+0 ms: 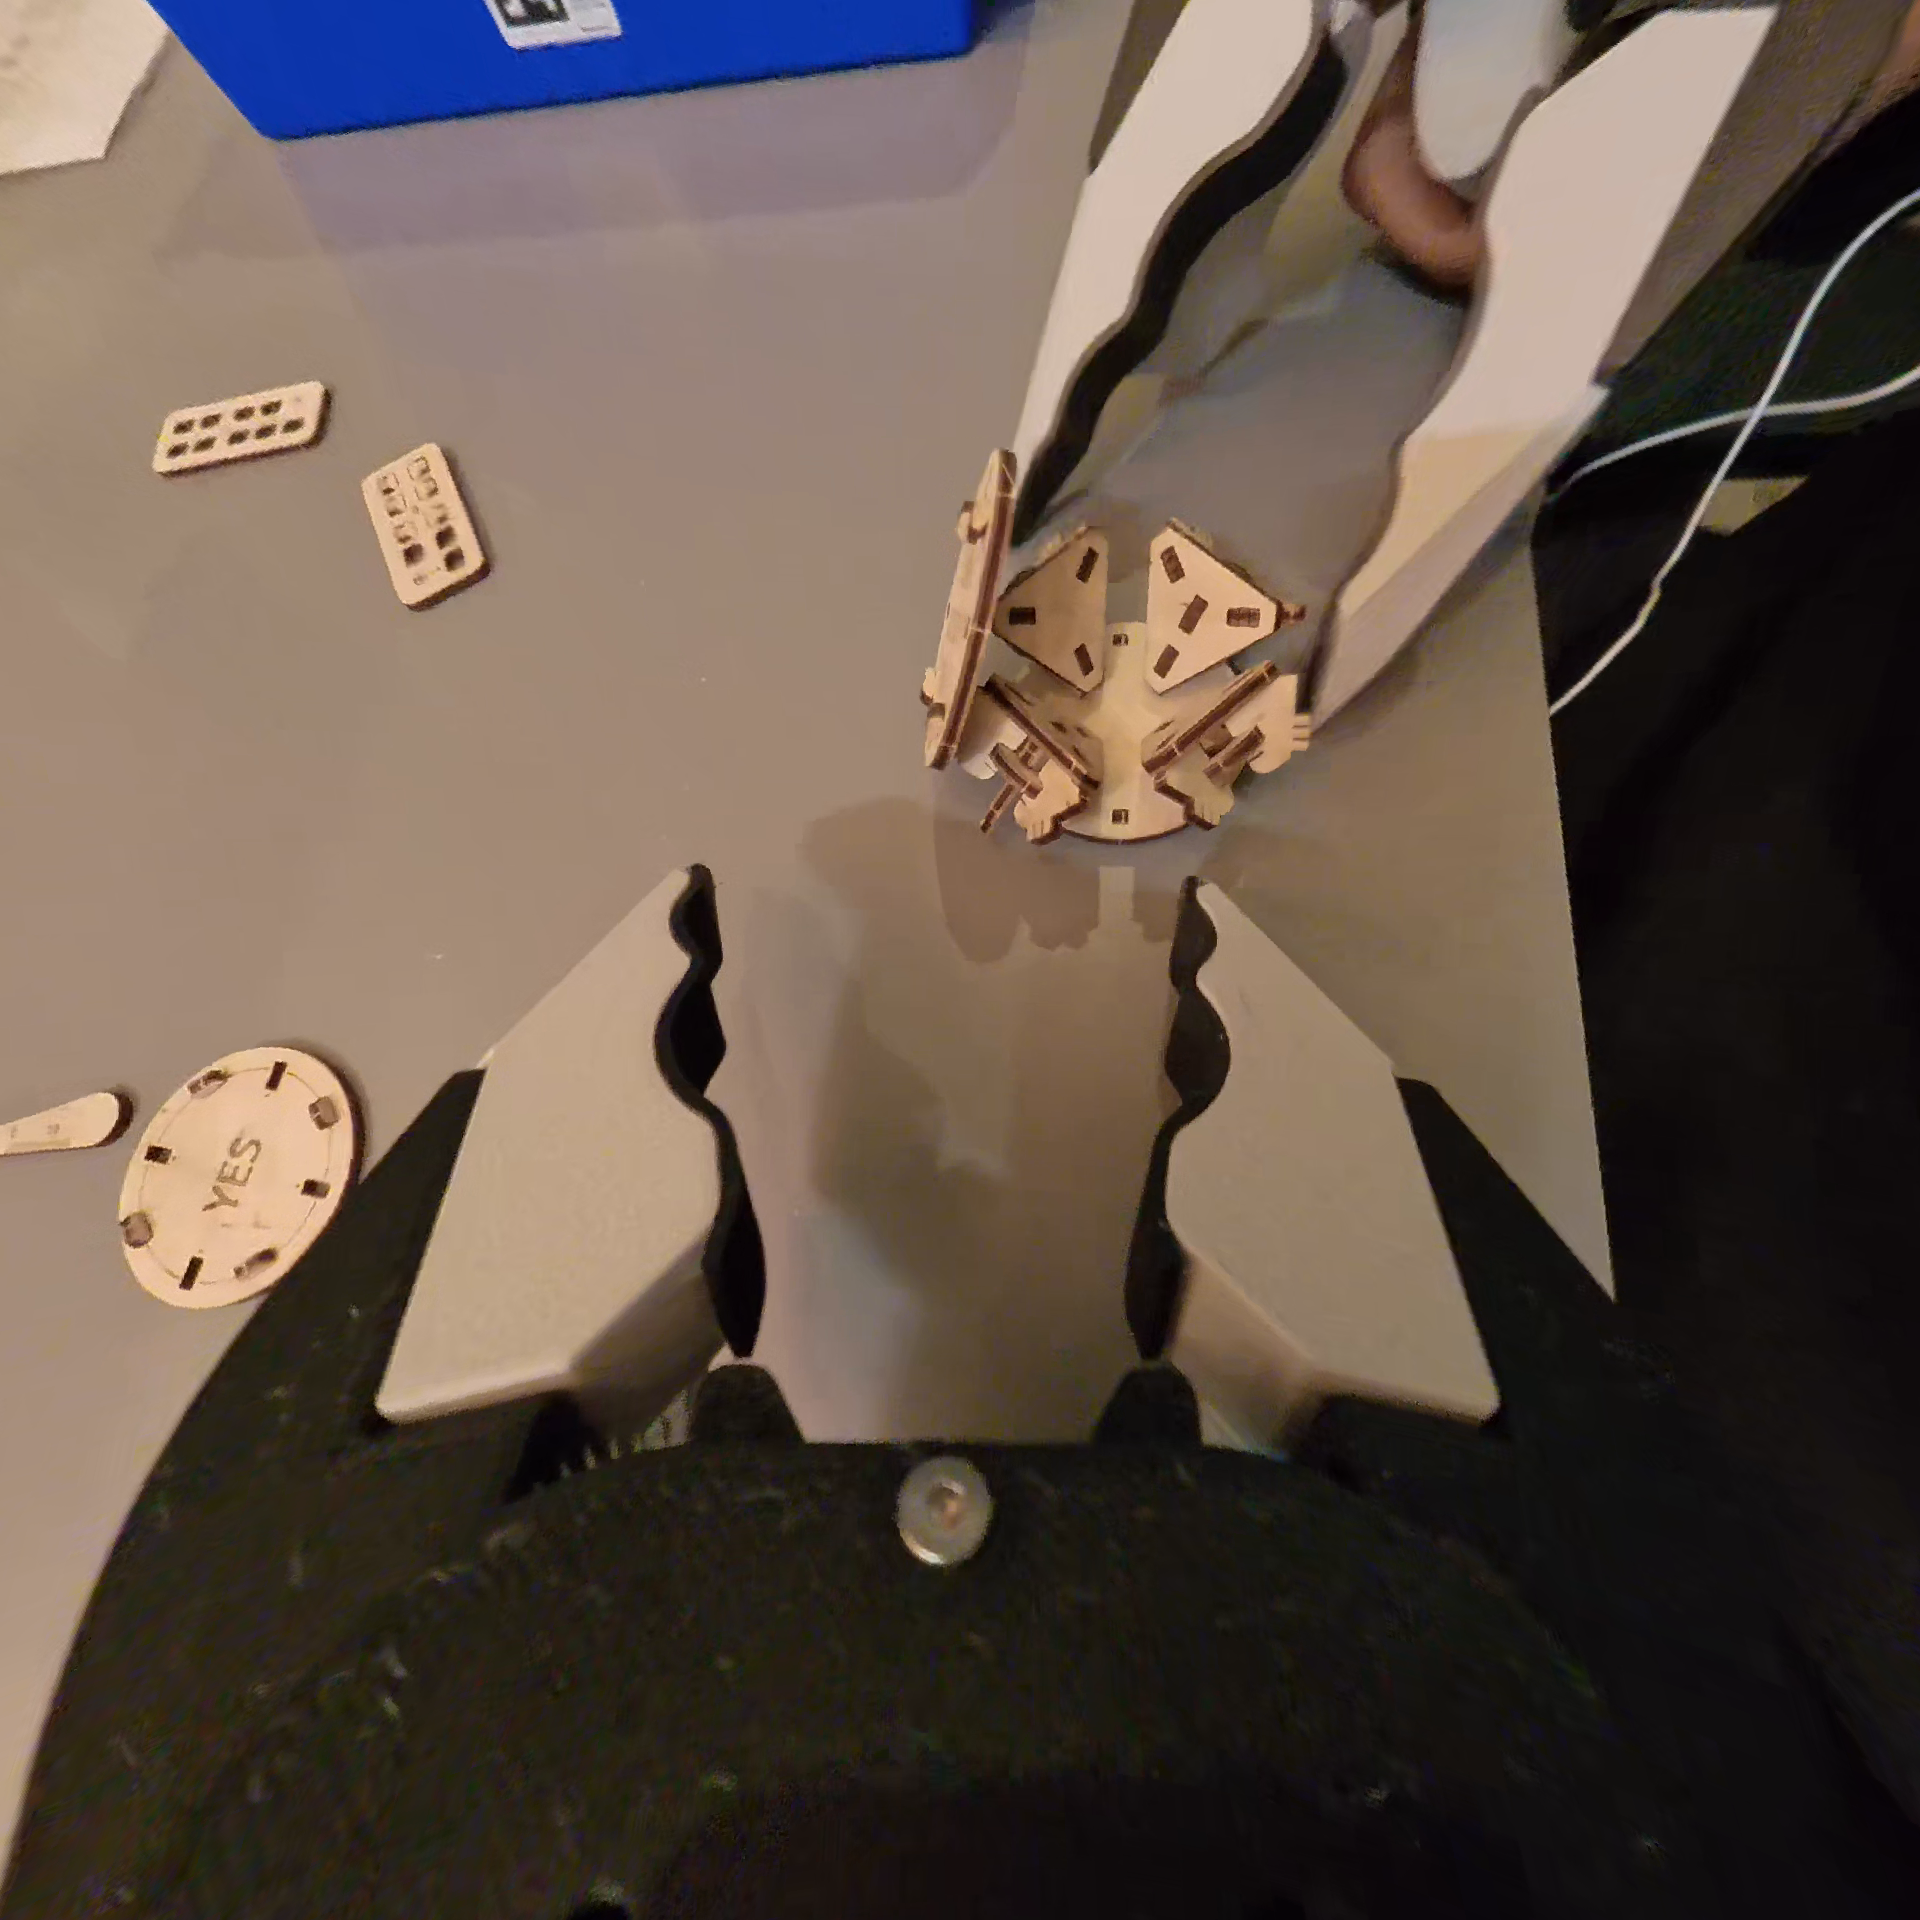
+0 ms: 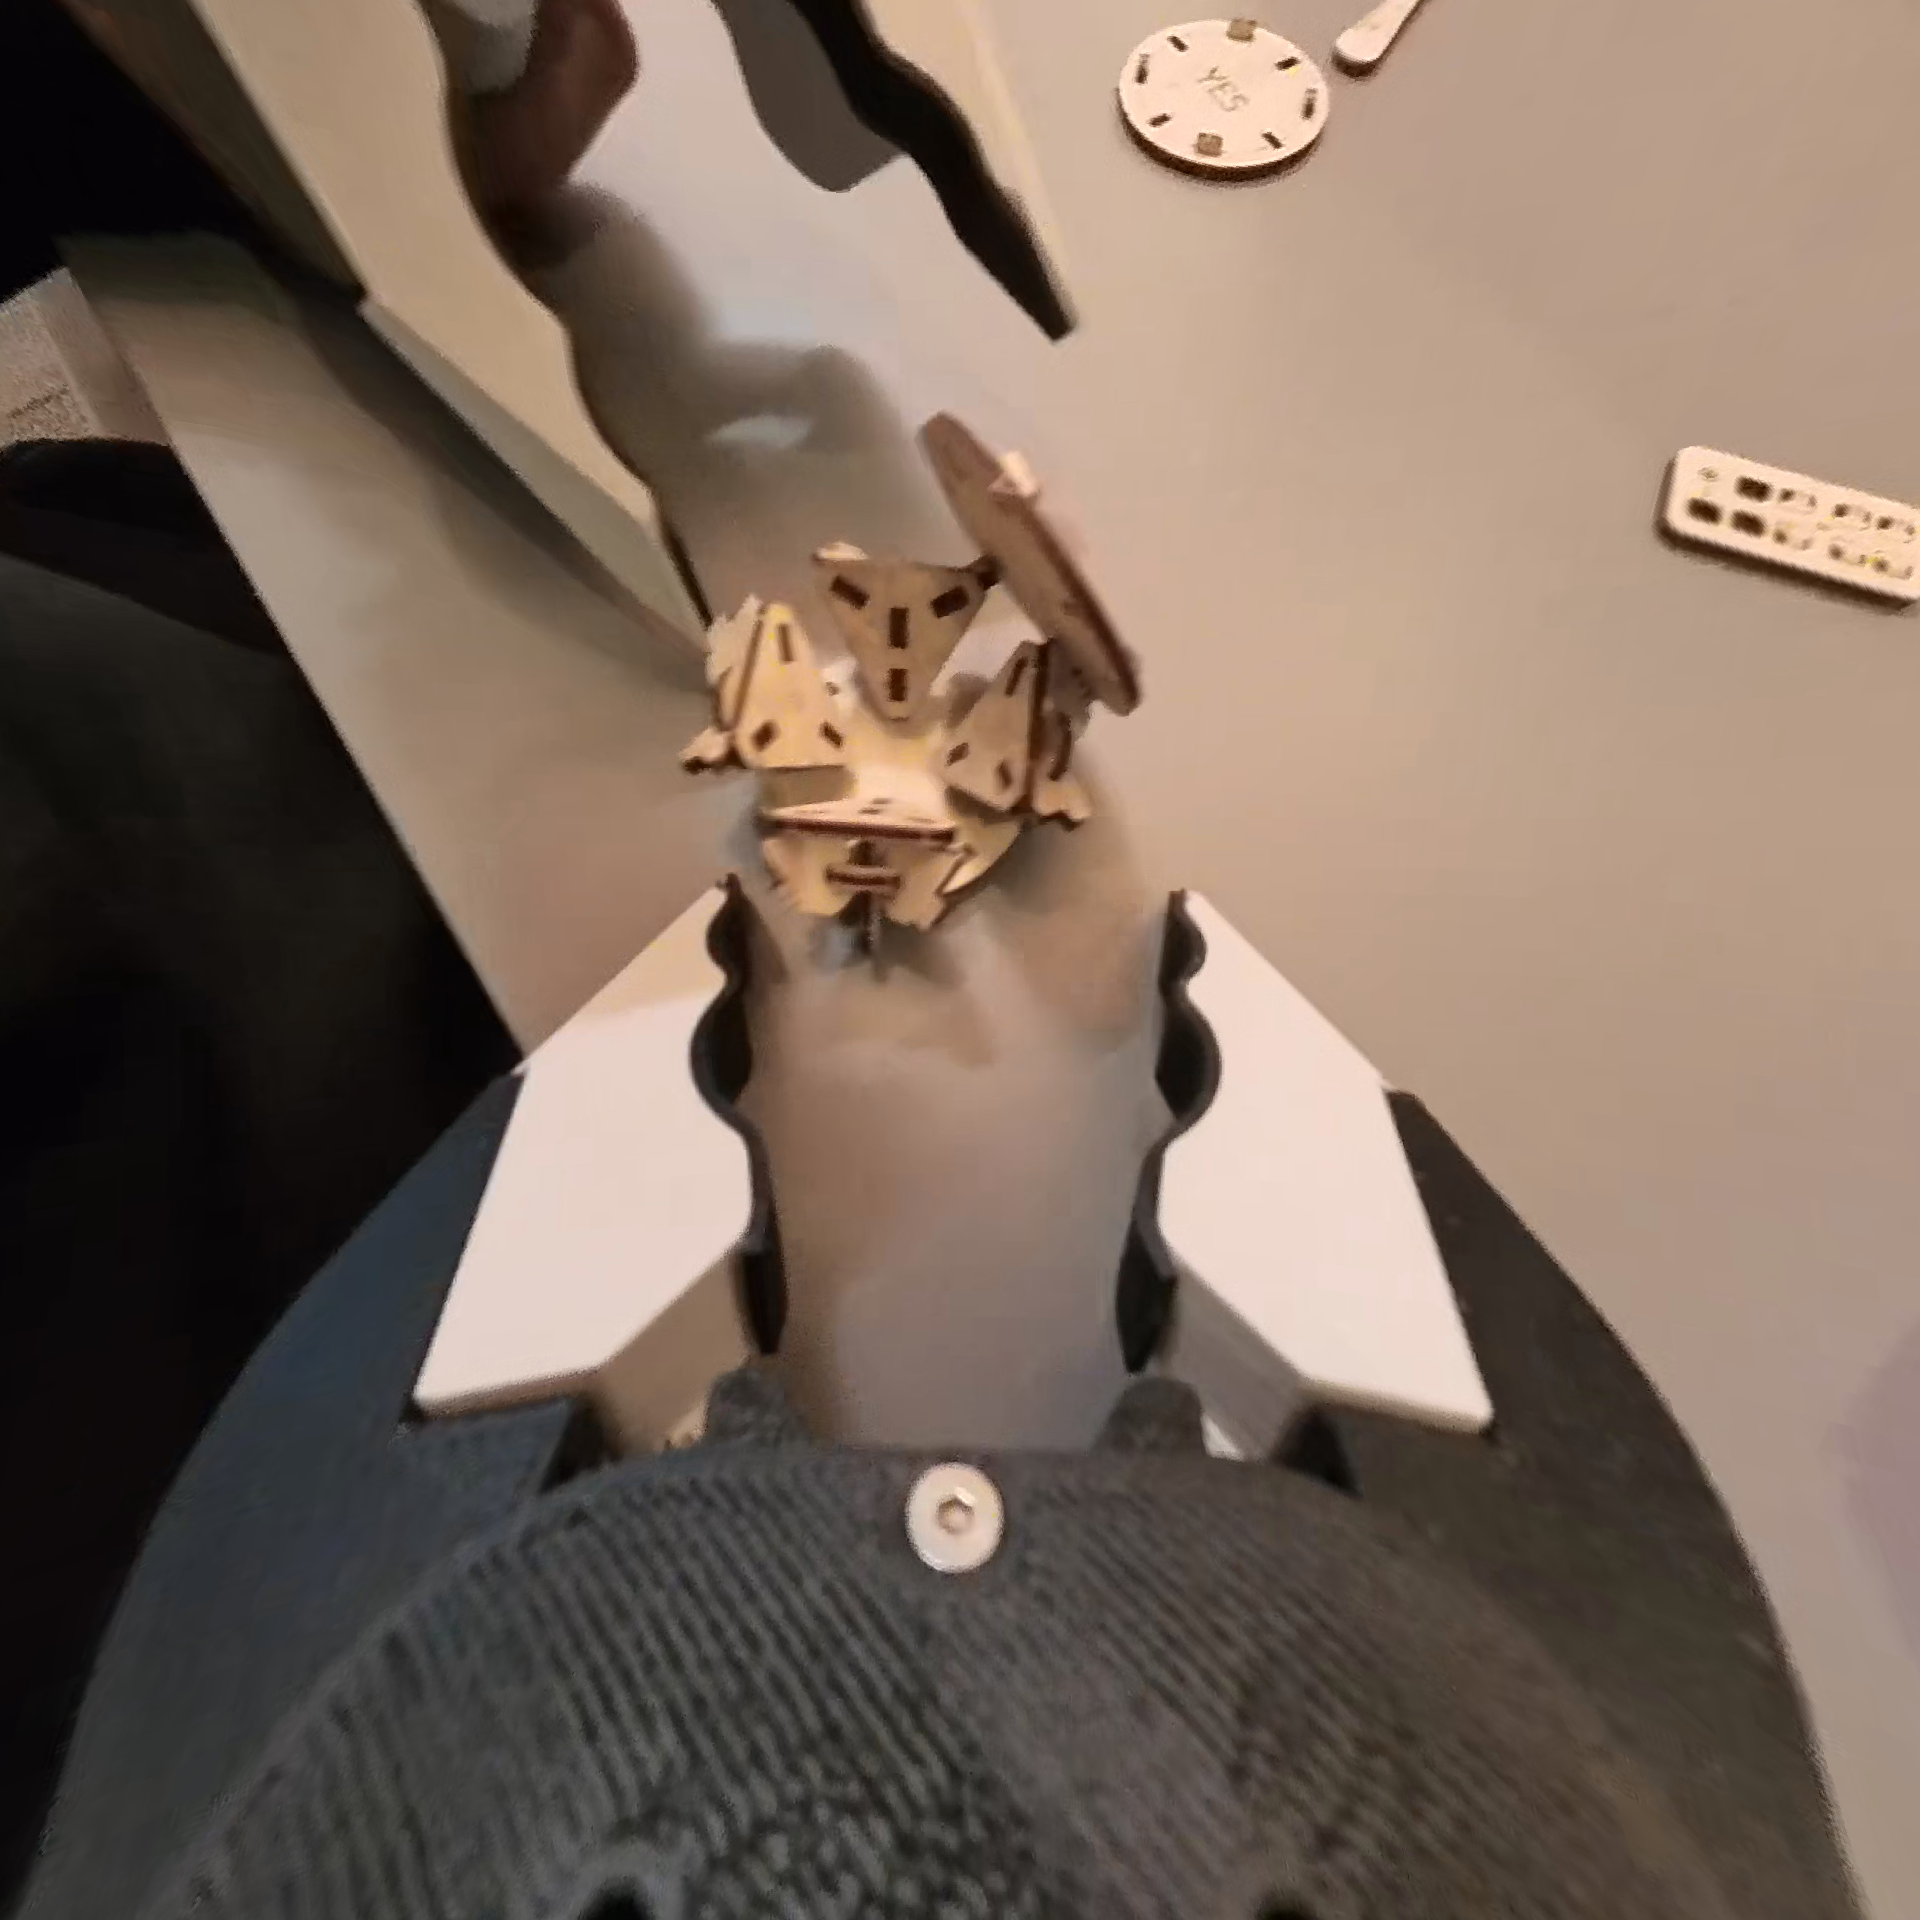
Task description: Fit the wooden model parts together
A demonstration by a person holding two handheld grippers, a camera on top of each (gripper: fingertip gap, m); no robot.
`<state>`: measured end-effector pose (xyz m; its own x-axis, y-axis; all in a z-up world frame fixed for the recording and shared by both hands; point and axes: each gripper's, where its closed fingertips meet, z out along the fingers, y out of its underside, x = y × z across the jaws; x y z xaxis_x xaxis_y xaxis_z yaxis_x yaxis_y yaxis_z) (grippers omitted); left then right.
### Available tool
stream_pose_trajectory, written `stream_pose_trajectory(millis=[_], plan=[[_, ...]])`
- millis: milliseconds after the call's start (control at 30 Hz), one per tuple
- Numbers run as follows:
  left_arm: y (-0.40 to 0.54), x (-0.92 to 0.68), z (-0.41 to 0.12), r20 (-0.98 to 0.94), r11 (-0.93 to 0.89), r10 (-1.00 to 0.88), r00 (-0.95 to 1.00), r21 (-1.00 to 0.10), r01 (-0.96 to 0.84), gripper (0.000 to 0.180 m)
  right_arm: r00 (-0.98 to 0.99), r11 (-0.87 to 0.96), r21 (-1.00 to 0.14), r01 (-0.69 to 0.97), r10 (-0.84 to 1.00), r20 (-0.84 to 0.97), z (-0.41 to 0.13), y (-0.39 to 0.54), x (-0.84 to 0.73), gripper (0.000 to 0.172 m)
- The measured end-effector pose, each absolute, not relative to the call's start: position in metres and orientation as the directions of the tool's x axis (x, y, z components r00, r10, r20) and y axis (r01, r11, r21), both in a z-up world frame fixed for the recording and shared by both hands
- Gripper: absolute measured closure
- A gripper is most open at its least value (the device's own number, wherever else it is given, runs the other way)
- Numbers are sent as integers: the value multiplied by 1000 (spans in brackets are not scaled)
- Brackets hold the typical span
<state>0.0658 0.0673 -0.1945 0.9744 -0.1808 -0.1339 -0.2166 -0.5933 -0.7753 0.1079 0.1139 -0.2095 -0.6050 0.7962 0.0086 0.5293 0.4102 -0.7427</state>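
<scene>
A small wooden assembly (image 1: 1117,686) of slotted triangular pieces on a round base sits on the grey table (image 1: 623,727) near its edge. A wooden disc (image 1: 971,613) stands on edge and leans against its side. My left gripper (image 1: 940,894) is open and empty, just short of the assembly. My right gripper (image 1: 1184,603) is open, with one finger on each side of the assembly and no pad pressing on it. In the right wrist view the assembly (image 2: 883,748) lies just past my right gripper (image 2: 954,899). The tilted disc (image 2: 1039,561) is behind it, and the left gripper's finger (image 2: 987,218) is farther off.
A round lettered wooden disc (image 1: 241,1174), a small wooden stick (image 1: 62,1122) and two slotted rectangular pieces (image 1: 241,426) (image 1: 426,525) lie on the left. A blue box (image 1: 561,62) stands at the back. The table edge (image 1: 1558,831) and a white cable (image 1: 1714,457) are on the right. The round lettered wooden disc (image 1: 241,1174) is closer to my left gripper, around 12 cm from its tips; the right tips are 20 cm off.
</scene>
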Motion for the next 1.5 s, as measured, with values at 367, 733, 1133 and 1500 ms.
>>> stream_pose_trajectory(millis=[367,733,1133,1500], plan=[[64,51,-167,26,-471,-83,996,-882,-17,96,-442,356,-754,552,892,97,-205,189,42,101],[64,49,-167,34,-471,-69,997,-882,-2,96,-612,346,-765,543,787,-78,-203,122,79,78],[63,49,-168,28,-476,-62,998,-879,-4,96,-477,350,-748,564,878,50,-208,183,30,91],[69,25,-169,130,-481,15,991,-869,121,110,-615,86,-870,486,741,-270,-163,128,57,83]])
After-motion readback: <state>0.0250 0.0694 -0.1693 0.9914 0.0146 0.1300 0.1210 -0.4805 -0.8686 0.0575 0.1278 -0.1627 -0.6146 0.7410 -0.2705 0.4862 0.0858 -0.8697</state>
